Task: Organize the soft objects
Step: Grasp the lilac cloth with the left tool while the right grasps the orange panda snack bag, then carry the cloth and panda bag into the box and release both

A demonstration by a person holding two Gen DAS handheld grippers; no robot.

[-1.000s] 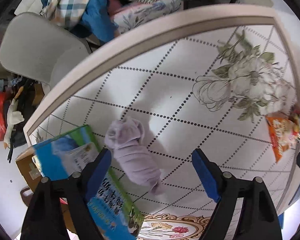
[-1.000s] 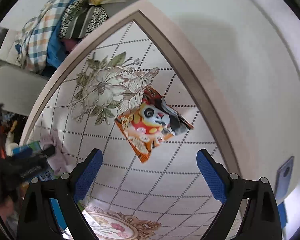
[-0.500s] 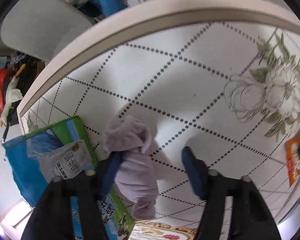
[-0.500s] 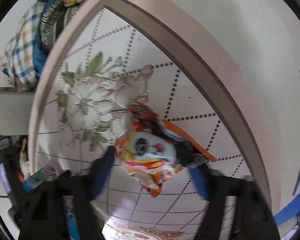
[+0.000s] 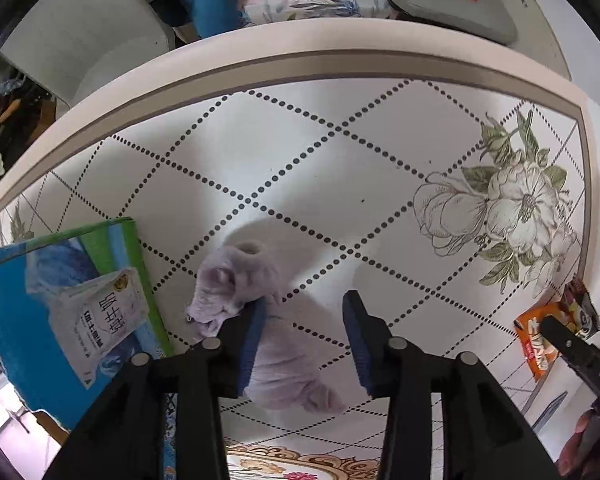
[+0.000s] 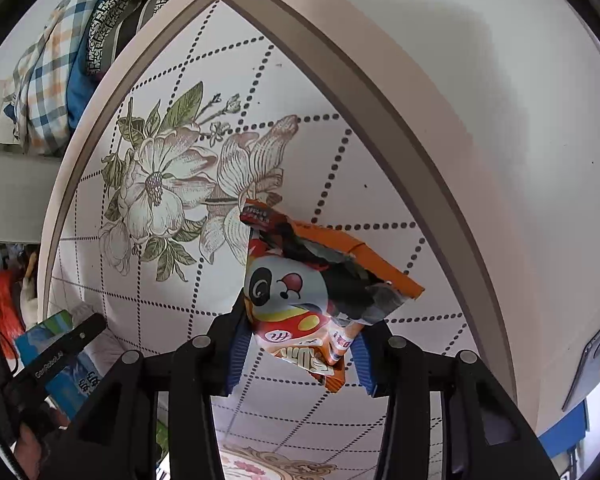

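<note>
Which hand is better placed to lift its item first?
Right, probably. The right gripper already has the panda snack bag squeezed between its closing jaws, while the left gripper sits off-centre on the purple cloth, one finger resting on top.

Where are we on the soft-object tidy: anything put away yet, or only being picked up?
Nothing looks put away yet. In hand: the right tool has just been closing on the snack bag, which sits between its pads. The left tool has been closing over the purple cloth; one pad touches it, the other stands clear. Left to do: finish that grip and move both. The box lies beside the cloth on the table.
</note>
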